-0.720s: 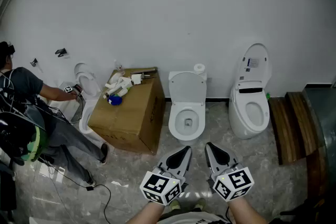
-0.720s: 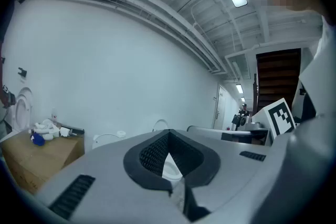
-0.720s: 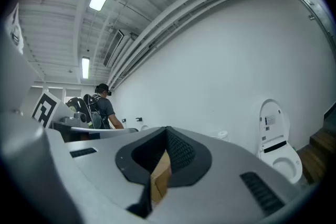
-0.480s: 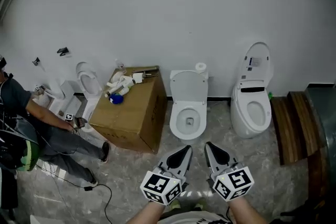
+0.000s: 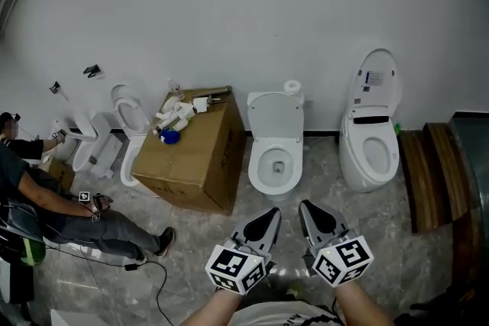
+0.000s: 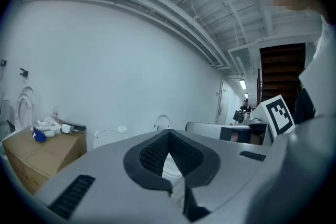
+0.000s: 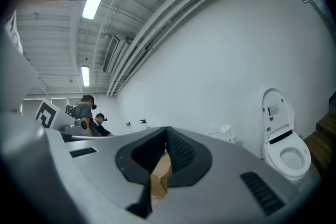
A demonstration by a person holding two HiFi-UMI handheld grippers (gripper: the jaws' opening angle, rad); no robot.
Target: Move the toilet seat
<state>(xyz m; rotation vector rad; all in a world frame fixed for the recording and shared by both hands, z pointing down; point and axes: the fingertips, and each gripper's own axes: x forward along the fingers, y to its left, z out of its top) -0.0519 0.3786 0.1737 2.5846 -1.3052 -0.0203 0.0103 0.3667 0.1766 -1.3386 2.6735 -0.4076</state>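
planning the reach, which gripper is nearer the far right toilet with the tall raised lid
Right. The right gripper sits below and left of that toilet; the left gripper is farther left, below the middle toilet.

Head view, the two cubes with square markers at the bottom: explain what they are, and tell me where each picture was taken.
Those cubes belong to two hand-held grippers: a person holds the left gripper and the right gripper, one per hand. The head view comes from a camera on that person's head, looking down. The other two pictures come from cameras riding on each gripper, looking along its jaws. Both grippers are shut and hold nothing. Ahead stand a white toilet with its lid raised, a second toilet to its right, and a cardboard box with small parts on top.
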